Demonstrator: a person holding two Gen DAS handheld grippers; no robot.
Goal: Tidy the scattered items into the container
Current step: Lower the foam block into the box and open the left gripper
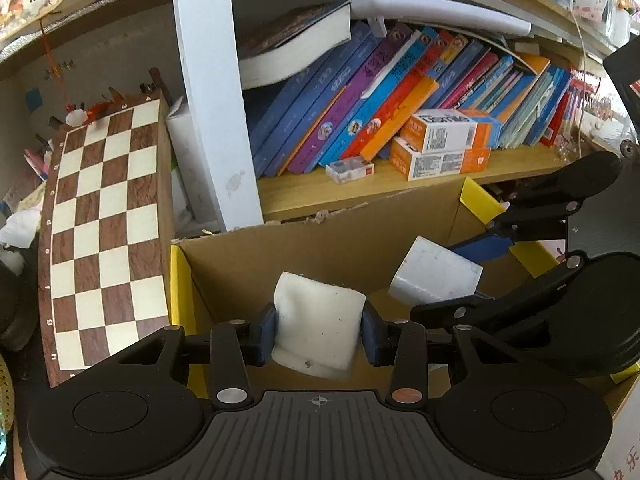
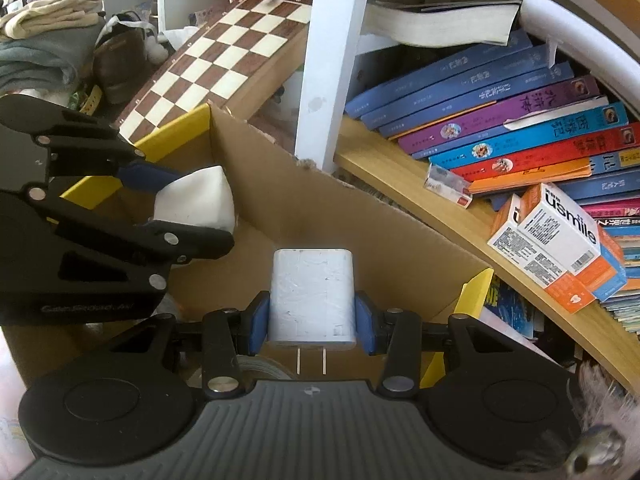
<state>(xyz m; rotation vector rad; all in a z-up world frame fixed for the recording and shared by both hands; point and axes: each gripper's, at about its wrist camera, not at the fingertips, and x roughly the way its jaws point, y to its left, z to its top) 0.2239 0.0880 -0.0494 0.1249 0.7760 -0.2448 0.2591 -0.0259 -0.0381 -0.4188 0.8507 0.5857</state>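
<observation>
My left gripper (image 1: 319, 330) is shut on a soft white block (image 1: 318, 322), squeezed between the blue pads, above the open cardboard box (image 1: 320, 240) with yellow flaps. My right gripper (image 2: 312, 320) is shut on a white plug charger (image 2: 312, 296) with two prongs pointing back, also over the box (image 2: 320, 200). Each gripper shows in the other's view: the right one with the charger (image 1: 436, 272) at the right of the left wrist view, the left one with the white block (image 2: 196, 200) at the left of the right wrist view.
A chessboard (image 1: 104, 232) leans left of the box. A white post (image 1: 212, 100) stands behind it. A wooden shelf (image 1: 400, 184) behind holds leaning books (image 1: 380, 100) and orange-white boxes (image 1: 440, 144). Folded cloth and a bag (image 2: 60, 40) lie far left.
</observation>
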